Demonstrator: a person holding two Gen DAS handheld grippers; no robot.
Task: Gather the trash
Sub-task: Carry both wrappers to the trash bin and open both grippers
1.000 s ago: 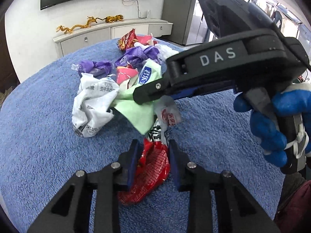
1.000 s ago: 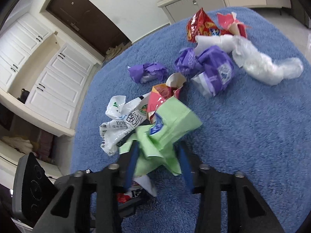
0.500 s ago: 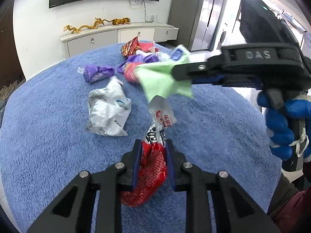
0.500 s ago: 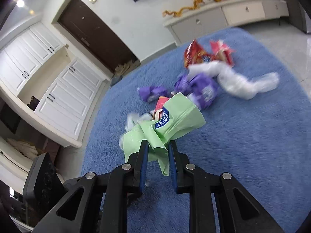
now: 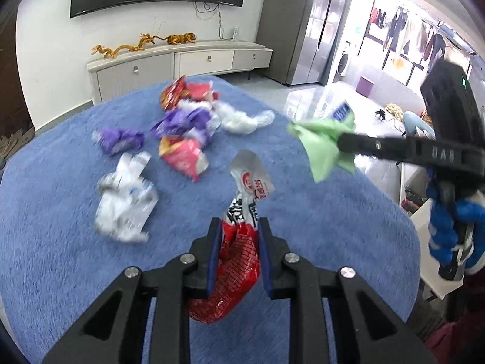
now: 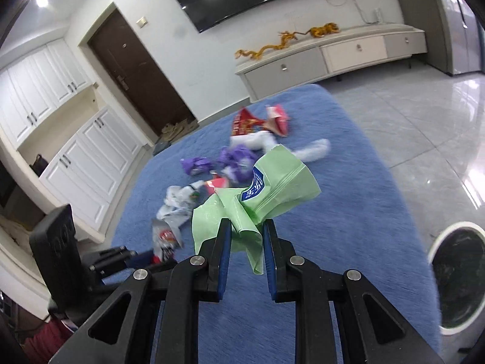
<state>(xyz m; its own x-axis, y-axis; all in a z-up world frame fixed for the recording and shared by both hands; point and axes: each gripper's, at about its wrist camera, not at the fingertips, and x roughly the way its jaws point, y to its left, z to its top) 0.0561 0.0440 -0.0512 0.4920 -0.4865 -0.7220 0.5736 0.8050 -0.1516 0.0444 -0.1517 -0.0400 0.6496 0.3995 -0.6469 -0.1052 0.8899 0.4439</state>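
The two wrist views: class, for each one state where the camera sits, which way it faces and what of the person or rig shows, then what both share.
Left wrist view: sits on the left tongs, faces down over the blue rug toward the TV wall; they grip a red wrapper; a blue-gloved hand shows.
Right wrist view: sits on the right tongs, faces the door wall; they grip a green bag; the bin is at right.
Shared: rug, litter pile, green bag, cabinet.

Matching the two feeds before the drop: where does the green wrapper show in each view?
Left wrist: green wrapper at right of centre, pinched by the right gripper above the blue rug.
Right wrist: green wrapper at centre, between the fingers.
Shared landmark: golden dragon figurine on the cabinet.
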